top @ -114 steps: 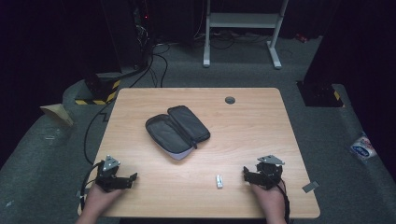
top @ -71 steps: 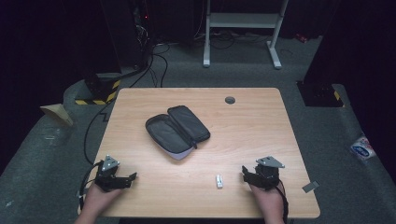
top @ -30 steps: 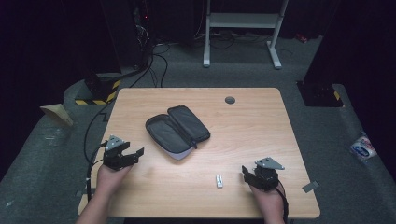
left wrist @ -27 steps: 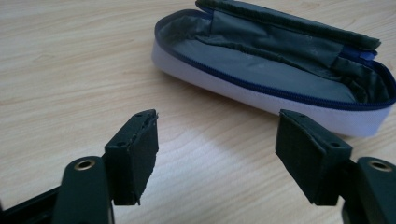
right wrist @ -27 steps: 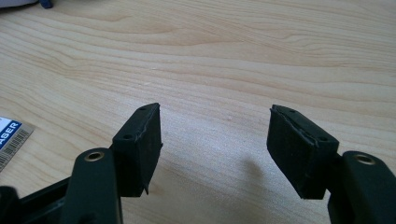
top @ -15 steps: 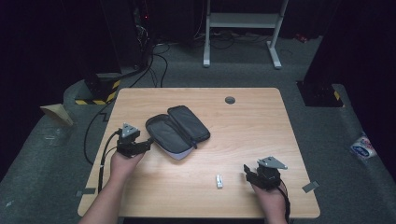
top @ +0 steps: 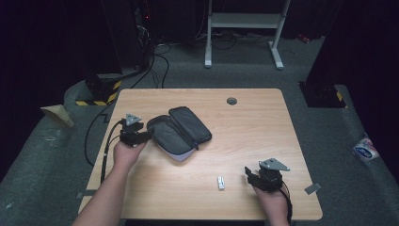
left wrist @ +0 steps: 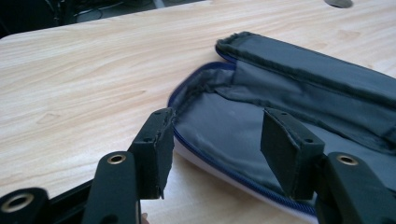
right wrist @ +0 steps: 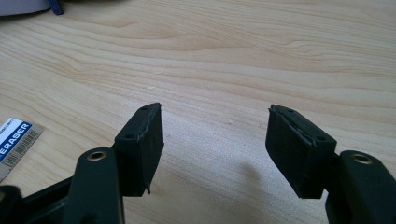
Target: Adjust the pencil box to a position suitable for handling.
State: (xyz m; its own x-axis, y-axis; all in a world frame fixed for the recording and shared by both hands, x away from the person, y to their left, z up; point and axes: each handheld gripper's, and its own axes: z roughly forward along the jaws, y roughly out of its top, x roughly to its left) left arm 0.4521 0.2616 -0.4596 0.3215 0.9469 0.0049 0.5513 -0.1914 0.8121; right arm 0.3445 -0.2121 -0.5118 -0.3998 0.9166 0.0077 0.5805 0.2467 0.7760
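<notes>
From the high view, the open pencil case (top: 179, 133) lies left of the table's (top: 263, 122) middle, and the left gripper (top: 141, 137) has come up to its near-left end. The eraser (top: 220, 182) sits near the front edge, just beside the right gripper (top: 252, 176), which rests apart from it.

In the left gripper view, the left gripper (left wrist: 215, 140) straddles the rim of the case (left wrist: 224, 126): one jaw is outside on the wood, the other over the lining. The jaws have just been closing and stand half-wide, with the rim between them but not yet pinched. To pin the case well, the jaws should close squarely on the zipped edge, low enough to catch fabric rather than slip off.

In the right gripper view, the right gripper (right wrist: 215, 140) stands open over bare wood, with the eraser's label (right wrist: 14, 140) at the left edge. It would need to swing toward that label before closing.
</notes>
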